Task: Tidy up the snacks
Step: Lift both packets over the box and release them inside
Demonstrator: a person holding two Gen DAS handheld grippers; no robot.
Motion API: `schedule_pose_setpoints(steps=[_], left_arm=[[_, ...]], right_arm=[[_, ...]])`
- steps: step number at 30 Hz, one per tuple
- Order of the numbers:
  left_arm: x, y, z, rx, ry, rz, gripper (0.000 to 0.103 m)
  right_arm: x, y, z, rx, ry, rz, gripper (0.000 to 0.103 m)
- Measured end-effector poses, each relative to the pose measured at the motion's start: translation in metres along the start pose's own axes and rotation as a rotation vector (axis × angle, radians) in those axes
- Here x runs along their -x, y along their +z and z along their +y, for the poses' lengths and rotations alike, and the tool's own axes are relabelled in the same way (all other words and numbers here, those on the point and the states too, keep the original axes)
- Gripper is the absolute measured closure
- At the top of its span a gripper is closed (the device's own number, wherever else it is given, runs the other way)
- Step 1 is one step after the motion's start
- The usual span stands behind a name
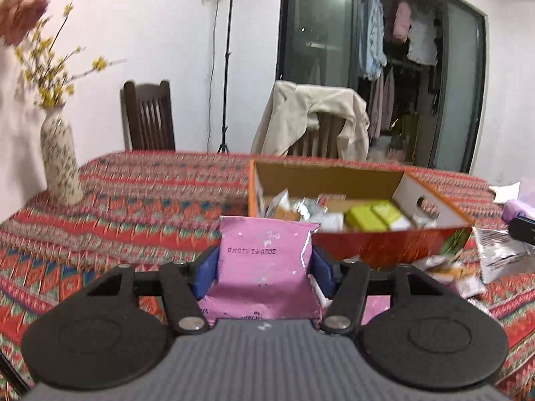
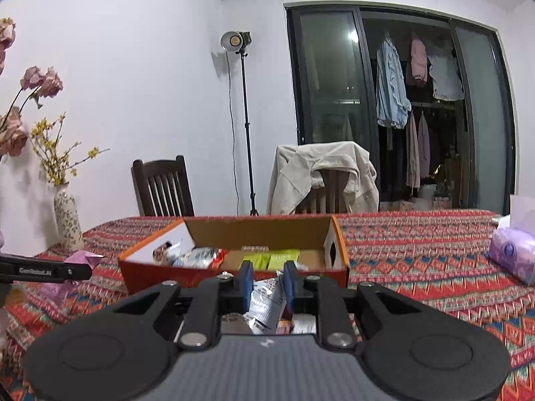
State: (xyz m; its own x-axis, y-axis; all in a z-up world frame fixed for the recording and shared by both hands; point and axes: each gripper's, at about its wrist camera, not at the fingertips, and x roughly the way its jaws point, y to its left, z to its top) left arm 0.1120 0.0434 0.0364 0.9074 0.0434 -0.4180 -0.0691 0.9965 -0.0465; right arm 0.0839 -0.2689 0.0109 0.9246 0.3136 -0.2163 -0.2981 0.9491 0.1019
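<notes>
My left gripper [image 1: 265, 269] is shut on a pink snack packet [image 1: 264, 254], whose blue pads press both its sides; the packet stands upright in front of the open cardboard box [image 1: 431, 200]. That box holds green packets [image 1: 371, 215] and silvery ones. In the right wrist view my right gripper [image 2: 267, 282] is shut on a crumpled white and grey snack wrapper [image 2: 265, 300], just short of the same box [image 2: 234, 275]. The left gripper's finger [image 2: 46, 270] and the pink packet [image 2: 82, 257] show at the far left there.
Loose snack wrappers [image 1: 498, 254] lie on the patterned tablecloth [image 1: 133, 207] right of the box. A flowered vase [image 1: 62, 163] stands at the table's left. A purple tissue pack [image 2: 515, 254] sits at the right. Two chairs [image 2: 164, 187], one draped with a jacket, stand behind.
</notes>
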Motion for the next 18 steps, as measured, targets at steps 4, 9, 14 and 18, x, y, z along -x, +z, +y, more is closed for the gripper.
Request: schedule_pose_setpoints(steps=[4,9,14,18], left_arm=[[-0.008,0.020,-0.012,-0.014,-0.016,-0.036,0.043],[-0.025,0.047,-0.026,-0.008,-0.032,-0.070,0.043],[-0.047,0.069,-0.039,0.009,-0.033,-0.095,0.043],[-0.070,0.082,-0.044,0.036,-0.015,-0.106,0.043]], right_arm=[[-0.015,0.021,-0.002,0.003,-0.005,-0.025,0.084],[-0.039,0.048,-0.003,0.009,-0.013,-0.052,0.084],[-0.072,0.067,-0.003,0.012,-0.020,-0.051,0.084],[-0.102,0.075,-0.004,0.003,-0.028,-0.042,0.084]])
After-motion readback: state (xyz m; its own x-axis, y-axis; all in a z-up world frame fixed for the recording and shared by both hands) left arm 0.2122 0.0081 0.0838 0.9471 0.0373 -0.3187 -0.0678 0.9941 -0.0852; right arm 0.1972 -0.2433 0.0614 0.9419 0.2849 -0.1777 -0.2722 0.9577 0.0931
